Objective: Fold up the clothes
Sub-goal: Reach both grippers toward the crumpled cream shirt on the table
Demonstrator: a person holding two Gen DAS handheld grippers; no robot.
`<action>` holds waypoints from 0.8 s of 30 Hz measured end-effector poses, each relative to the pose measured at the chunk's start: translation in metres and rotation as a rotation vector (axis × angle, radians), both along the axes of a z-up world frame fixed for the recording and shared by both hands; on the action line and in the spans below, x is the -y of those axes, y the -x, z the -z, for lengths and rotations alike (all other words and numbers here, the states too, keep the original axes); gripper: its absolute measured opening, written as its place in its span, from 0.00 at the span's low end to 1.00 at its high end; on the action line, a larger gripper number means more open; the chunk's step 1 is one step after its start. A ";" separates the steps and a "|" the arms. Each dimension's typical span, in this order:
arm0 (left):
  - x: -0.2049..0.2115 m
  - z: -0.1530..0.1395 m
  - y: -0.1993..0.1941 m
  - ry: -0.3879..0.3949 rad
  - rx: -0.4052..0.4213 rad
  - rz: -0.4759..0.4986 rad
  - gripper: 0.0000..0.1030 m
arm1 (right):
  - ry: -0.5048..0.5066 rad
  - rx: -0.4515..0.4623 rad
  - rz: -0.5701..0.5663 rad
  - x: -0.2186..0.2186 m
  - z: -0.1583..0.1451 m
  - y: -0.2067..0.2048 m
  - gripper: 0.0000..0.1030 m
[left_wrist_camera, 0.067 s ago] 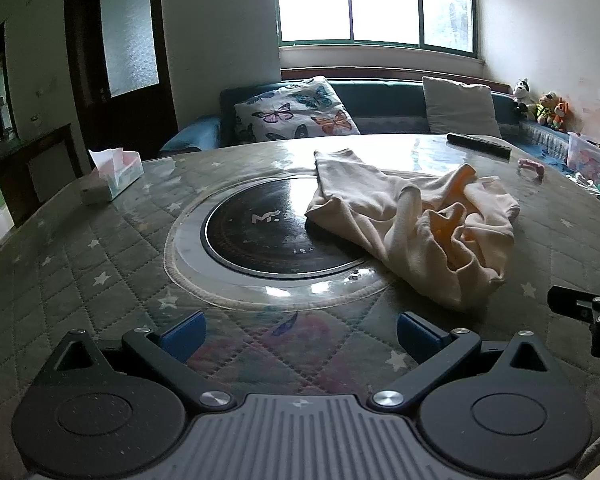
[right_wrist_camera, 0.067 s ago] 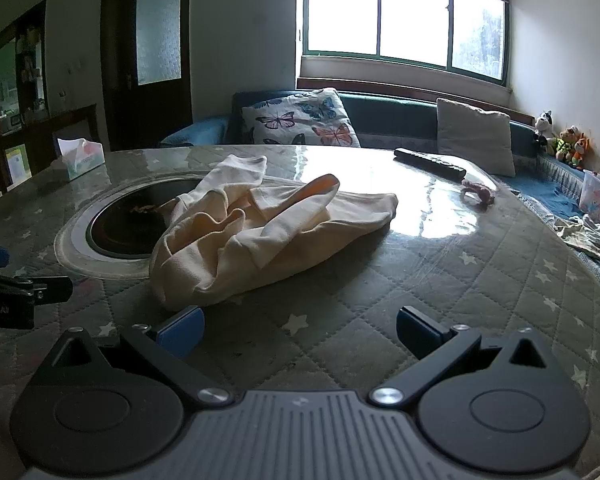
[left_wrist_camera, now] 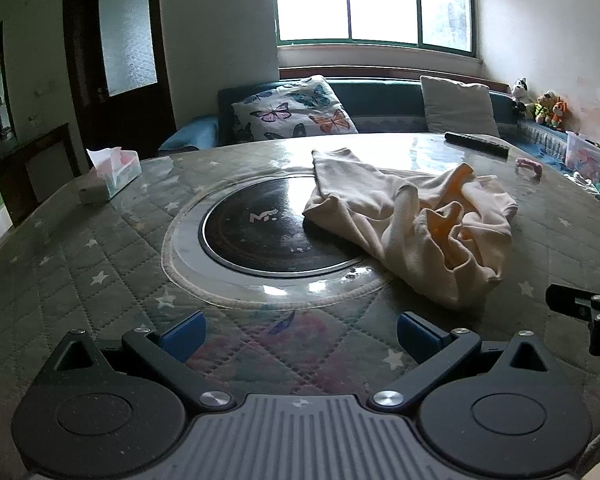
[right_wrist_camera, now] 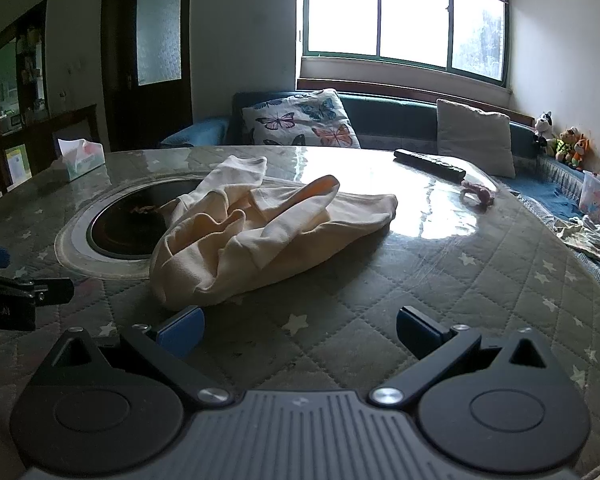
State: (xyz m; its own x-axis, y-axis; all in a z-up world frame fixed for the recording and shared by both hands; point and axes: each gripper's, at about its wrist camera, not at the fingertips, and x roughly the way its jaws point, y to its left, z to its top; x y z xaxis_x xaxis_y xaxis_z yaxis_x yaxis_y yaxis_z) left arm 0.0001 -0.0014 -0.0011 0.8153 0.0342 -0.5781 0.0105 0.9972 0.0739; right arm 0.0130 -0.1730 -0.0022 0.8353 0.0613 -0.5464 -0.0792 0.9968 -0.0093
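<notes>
Lying crumpled at the middle of both frames, the cream garment (left_wrist_camera: 412,232) sprawls half over the round cooktop (left_wrist_camera: 260,232) on the quilted table (left_wrist_camera: 80,248), no neat fold showing. Both the left gripper (left_wrist_camera: 300,332) and right gripper (right_wrist_camera: 298,330) sit low in frame, fingers spread, holding nothing. All the folding looks left to do.

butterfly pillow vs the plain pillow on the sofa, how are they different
The butterfly pillow is white with colourful butterflies printed on it; the plain pillow is an unpatterned greyish white. The butterfly pillow sits toward the left end of the sofa, the plain pillow further right, nearer the stuffed toys. The butterfly pillow also looks wider. Both lean upright against the sofa's dark teal back, behind the table.
</notes>
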 end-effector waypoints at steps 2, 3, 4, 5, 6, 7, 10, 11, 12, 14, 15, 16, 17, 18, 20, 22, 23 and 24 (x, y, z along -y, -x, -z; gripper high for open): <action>0.001 0.001 0.000 0.001 -0.008 0.005 1.00 | 0.000 -0.001 0.000 -0.001 0.000 0.000 1.00; 0.002 0.001 0.000 0.002 -0.012 0.007 1.00 | 0.001 -0.001 0.000 -0.001 -0.001 0.000 1.00; 0.002 0.001 0.000 0.003 -0.016 0.009 1.00 | 0.001 -0.001 0.000 -0.001 -0.001 0.000 1.00; 0.003 0.002 0.000 0.003 -0.019 0.011 1.00 | 0.001 -0.001 0.000 -0.002 -0.001 0.000 1.00; 0.002 0.001 -0.003 0.007 -0.028 0.014 1.00 | 0.001 -0.002 0.000 -0.002 -0.001 0.000 1.00; 0.002 0.001 -0.003 0.008 -0.026 0.016 1.00 | 0.002 -0.002 -0.001 -0.002 -0.001 0.000 1.00; 0.003 0.002 -0.003 0.009 -0.016 0.020 1.00 | 0.002 -0.003 -0.001 -0.003 -0.002 0.000 1.00; 0.003 0.002 -0.003 0.009 -0.015 0.021 1.00 | -0.001 -0.004 -0.002 -0.001 -0.001 -0.001 1.00; 0.004 0.002 -0.004 0.009 -0.016 0.023 1.00 | -0.002 -0.006 -0.002 -0.001 0.000 -0.002 1.00; 0.004 0.002 -0.005 0.009 -0.016 0.027 1.00 | -0.004 -0.011 -0.003 -0.001 0.000 -0.003 1.00; 0.005 0.002 -0.006 0.008 -0.017 0.029 1.00 | -0.005 -0.013 -0.003 -0.001 0.001 -0.004 1.00; 0.005 0.002 -0.007 0.008 -0.019 0.031 1.00 | -0.006 -0.016 -0.003 -0.001 0.001 -0.005 1.00; 0.005 0.002 -0.008 0.006 -0.020 0.032 1.00 | -0.005 -0.017 -0.003 -0.001 0.001 -0.006 1.00; 0.006 0.003 -0.009 0.005 -0.022 0.033 1.00 | -0.004 -0.021 -0.003 -0.001 0.002 -0.007 1.00; 0.006 0.003 -0.012 0.004 -0.024 0.035 1.00 | -0.002 -0.025 -0.002 -0.002 0.002 -0.010 1.00; 0.006 0.003 -0.015 0.003 -0.027 0.035 1.00 | -0.002 -0.028 -0.002 -0.002 0.002 -0.013 1.00; 0.006 0.003 -0.017 0.003 -0.029 0.035 1.00 | -0.002 -0.030 -0.003 -0.002 0.003 -0.014 1.00; 0.006 0.003 -0.018 0.003 -0.031 0.034 1.00 | -0.002 -0.032 -0.003 -0.002 0.003 -0.016 1.00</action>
State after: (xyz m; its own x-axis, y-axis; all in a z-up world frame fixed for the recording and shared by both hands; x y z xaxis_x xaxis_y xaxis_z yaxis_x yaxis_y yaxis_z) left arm 0.0184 -0.0070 -0.0038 0.7979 0.0054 -0.6028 0.0462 0.9965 0.0700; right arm 0.0291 -0.1707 -0.0049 0.8172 0.0651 -0.5727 -0.0827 0.9966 -0.0048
